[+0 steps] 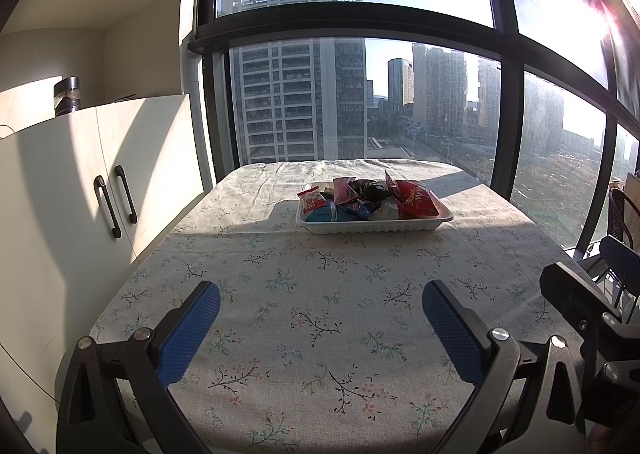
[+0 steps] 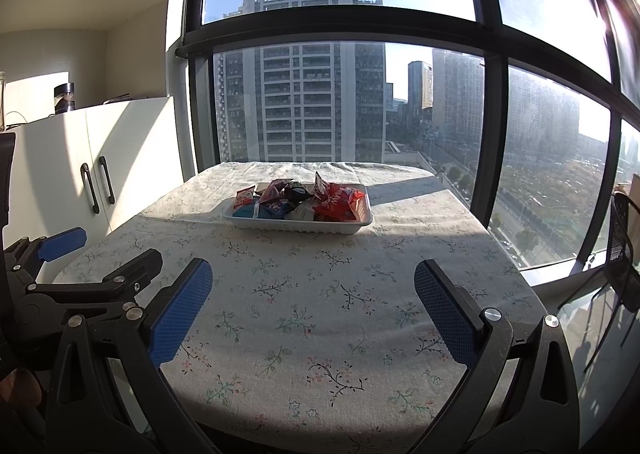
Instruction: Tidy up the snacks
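A white ribbed tray (image 1: 374, 227) (image 2: 298, 227) stands at the far middle of a table with a floral cloth (image 1: 320, 294) (image 2: 312, 294). It holds several snack packets piled together, among them a large red bag (image 1: 414, 200) (image 2: 338, 200), a dark packet (image 1: 370, 188) and a small red-and-white packet (image 1: 311, 200). My left gripper (image 1: 321, 320) is open and empty above the near part of the table. My right gripper (image 2: 313, 308) is open and empty beside it; the left gripper also shows at the left of the right wrist view (image 2: 104, 254).
White cabinets with dark handles (image 1: 116, 202) (image 2: 98, 184) stand left of the table. A large window with a dark frame (image 1: 360, 26) is behind the table. A dark mesh chair (image 2: 624, 254) stands at the right.
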Demonstrator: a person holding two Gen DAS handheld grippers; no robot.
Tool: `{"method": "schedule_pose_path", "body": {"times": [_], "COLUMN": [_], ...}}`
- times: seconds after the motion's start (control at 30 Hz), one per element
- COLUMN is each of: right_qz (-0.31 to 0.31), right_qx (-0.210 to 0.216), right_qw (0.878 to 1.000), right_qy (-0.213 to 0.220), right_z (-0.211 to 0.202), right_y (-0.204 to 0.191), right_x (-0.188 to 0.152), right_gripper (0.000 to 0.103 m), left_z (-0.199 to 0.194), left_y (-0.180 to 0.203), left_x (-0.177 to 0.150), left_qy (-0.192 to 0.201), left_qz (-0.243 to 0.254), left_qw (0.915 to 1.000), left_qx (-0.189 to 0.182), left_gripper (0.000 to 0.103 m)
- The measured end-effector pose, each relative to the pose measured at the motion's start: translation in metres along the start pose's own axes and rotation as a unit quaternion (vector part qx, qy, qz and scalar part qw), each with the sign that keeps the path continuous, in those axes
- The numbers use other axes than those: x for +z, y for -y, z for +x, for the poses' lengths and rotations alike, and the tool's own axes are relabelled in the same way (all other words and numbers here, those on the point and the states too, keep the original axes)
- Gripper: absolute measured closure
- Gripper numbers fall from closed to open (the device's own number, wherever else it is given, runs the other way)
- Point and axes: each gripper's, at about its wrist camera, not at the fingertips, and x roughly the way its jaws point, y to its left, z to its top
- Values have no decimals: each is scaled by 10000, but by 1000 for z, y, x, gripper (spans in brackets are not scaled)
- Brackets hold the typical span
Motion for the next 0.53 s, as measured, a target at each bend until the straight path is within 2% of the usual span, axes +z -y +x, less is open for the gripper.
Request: {"method": "schedule_pose_path", "body": {"times": [0.53], "right_qz": [-20], "right_qx": [51], "right_qw": [10000], "right_qy": [-43], "right_z": [4], "right_y": [2], "right_x": [-4], "right_gripper": [1], "left_z": [2], "left_y": [1], "left_x": [-3], "left_qy": [-19], "left_qz": [10], "left_qw": [10000], "left_qx": [10], "left_gripper": [0]}}
